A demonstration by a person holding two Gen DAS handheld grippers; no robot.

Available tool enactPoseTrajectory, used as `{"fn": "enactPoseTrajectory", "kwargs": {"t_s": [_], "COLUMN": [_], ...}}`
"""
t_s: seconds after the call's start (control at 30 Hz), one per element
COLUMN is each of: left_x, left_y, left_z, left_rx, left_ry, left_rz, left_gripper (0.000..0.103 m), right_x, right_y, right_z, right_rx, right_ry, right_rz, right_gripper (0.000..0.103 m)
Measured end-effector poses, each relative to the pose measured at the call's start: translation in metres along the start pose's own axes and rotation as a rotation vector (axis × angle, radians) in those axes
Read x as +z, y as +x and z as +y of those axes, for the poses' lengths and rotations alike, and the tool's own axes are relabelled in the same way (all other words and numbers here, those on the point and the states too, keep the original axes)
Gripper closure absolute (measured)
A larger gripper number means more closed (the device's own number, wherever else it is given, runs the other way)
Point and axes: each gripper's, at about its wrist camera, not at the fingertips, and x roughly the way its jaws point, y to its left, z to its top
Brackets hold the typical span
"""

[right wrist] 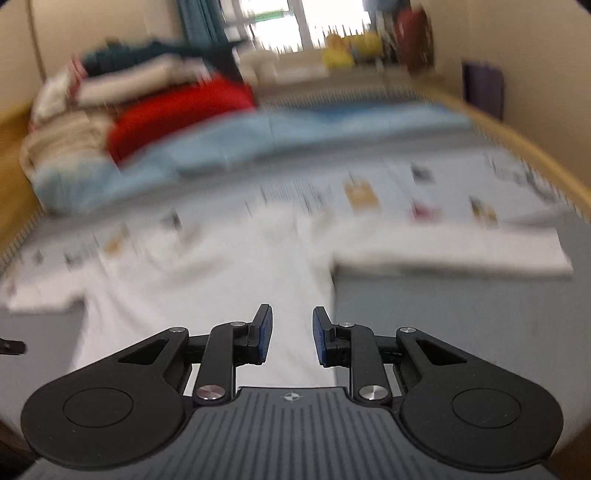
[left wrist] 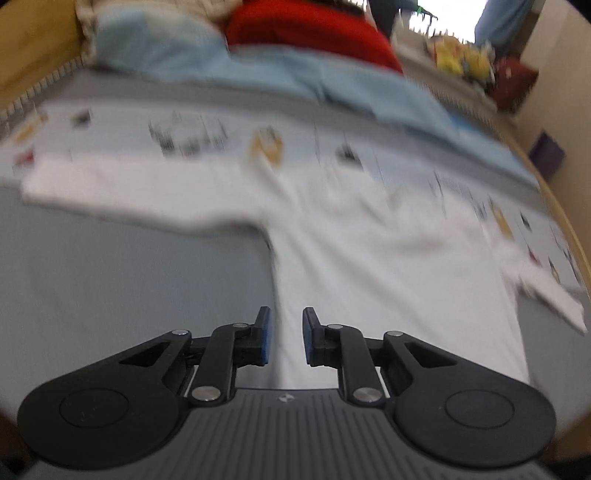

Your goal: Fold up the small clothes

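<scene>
A white T-shirt (left wrist: 369,258) lies flat on the grey bed sheet (left wrist: 129,277), both sleeves spread out and a band of small prints across its chest. My left gripper (left wrist: 287,336) hovers above the shirt's lower left edge, jaws slightly apart with nothing between the blue pads. In the right wrist view the same T-shirt (right wrist: 207,295) shows blurred, one sleeve (right wrist: 443,254) stretching right. My right gripper (right wrist: 292,338) hangs over the shirt's lower right edge, open by a narrow gap and holding nothing. Both views are smeared by motion.
A light blue blanket (left wrist: 258,74) and a red cloth (left wrist: 314,33) lie beyond the shirt. A pile of folded clothes (right wrist: 110,85) sits at the back left. A wooden bed frame (right wrist: 535,158) rims the mattress. Yellow items (right wrist: 351,48) stand by a bright window.
</scene>
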Motion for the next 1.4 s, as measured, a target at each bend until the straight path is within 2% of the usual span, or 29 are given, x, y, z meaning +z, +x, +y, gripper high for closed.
{"fn": "enactPoseTrajectory", "kwargs": {"t_s": [0.1,0.17,0.27,0.33,0.4,0.47,0.6,0.73,0.8,1.07,1.13,1.17,1.2,1.3,1.4], "left_x": [0.032,0.042,0.05,0.055,0.057,0.055,0.053,0.05,0.051,0.067,0.07,0.071,0.073,0.081,0.102], "left_y": [0.02,0.038,0.052,0.064,0.076,0.083,0.097,0.11,0.118,0.14,0.145,0.147,0.149,0.143,0.121], "left_z": [0.037,0.066,0.117,0.15,0.186,0.22,0.288,0.337,0.353,0.383,0.382,0.379,0.377,0.365,0.329], "left_rx": [0.025,0.036,0.107,0.15,0.191,0.228,0.263,0.299,0.315,0.302,0.317,0.329,0.33,0.356,0.345], "left_ry": [-0.034,-0.07,-0.121,-0.177,-0.241,-0.313,-0.508,-0.651,-0.693,-0.754,-0.729,-0.706,-0.689,-0.681,-0.609], "left_rz": [-0.087,-0.139,-0.191,-0.198,-0.207,-0.229,-0.264,-0.282,-0.284,-0.37,-0.371,-0.367,-0.349,-0.339,-0.392], "left_gripper": [0.087,0.087,0.087,0.087,0.087,0.087,0.086,0.076,0.07,0.07,0.074,0.09,0.101,0.101,0.101], "right_x": [0.032,0.047,0.055,0.049,0.046,0.05,0.056,0.056,0.057,0.05,0.047,0.046,0.045,0.045,0.046], "right_y": [0.003,0.013,0.041,0.064,0.085,0.09,0.099,0.113,0.123,0.143,0.146,0.147,0.148,0.149,0.149], "right_z": [0.006,0.013,0.024,0.027,0.033,0.042,0.069,0.085,0.093,0.102,0.103,0.102,0.102,0.1,0.096], "right_rx": [0.027,0.047,0.054,0.052,0.047,0.086,0.103,0.137,0.136,0.133,0.126,0.123,0.119,0.098,0.073], "right_ry": [-0.041,-0.065,-0.123,-0.118,-0.082,-0.067,-0.179,-0.209,-0.238,-0.24,-0.236,-0.234,-0.233,-0.226,-0.199], "right_rz": [-0.083,-0.121,-0.155,-0.138,-0.051,-0.045,-0.055,-0.022,0.001,0.064,0.08,0.088,0.094,0.1,0.107], "right_gripper": [0.087,0.087,0.087,0.087,0.087,0.087,0.087,0.087,0.087,0.087,0.087,0.087,0.087,0.087,0.087]}}
